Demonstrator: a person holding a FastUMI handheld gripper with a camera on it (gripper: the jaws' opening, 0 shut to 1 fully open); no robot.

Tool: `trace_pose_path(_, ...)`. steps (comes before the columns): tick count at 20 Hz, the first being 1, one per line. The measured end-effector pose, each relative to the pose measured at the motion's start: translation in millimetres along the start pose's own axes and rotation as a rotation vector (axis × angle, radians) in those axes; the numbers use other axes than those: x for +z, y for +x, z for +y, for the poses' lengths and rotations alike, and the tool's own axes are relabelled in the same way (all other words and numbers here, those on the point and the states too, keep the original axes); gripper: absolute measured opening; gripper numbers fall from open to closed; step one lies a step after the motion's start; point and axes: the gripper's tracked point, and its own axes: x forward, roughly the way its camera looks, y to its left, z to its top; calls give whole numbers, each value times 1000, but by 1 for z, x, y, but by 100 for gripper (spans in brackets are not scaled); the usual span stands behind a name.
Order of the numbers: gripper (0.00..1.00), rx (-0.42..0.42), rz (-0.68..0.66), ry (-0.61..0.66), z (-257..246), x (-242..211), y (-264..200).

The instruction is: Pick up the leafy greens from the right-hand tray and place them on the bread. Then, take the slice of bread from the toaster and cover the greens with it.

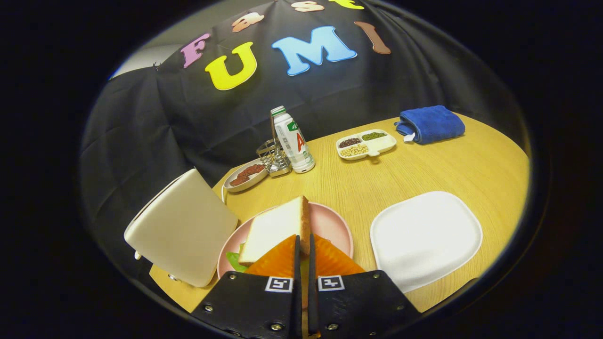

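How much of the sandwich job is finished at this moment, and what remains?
Done: the greens lie on the pink plate, and the white tray is bare. In hand: the gripper is shut on the bread slice, held tilted over the plate. Left: lay the slice flat over the greens and let go.

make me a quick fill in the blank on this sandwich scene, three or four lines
1. The gripper holds a slice of ____ edge-on between its fingers.
2. That slice hangs over the ____ plate.
3. The white tray beside the plate holds ____.
4. The folded towel at the table's far side is ____.

Missing words: bread; pink; nothing; blue
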Motion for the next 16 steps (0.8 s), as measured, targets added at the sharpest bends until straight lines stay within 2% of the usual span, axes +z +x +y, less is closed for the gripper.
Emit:
trace_pose_path(5, 5, -38, -21, -103, 1, 1, -2)
trace_pose_path(8, 13, -109, -46, -173, -11, 7, -2)
trace_pose_path(12, 18, -114, -70, -209, -7, 12, -4)
trace_pose_path(16, 18, -116, -78, -212, -4, 18, -5)
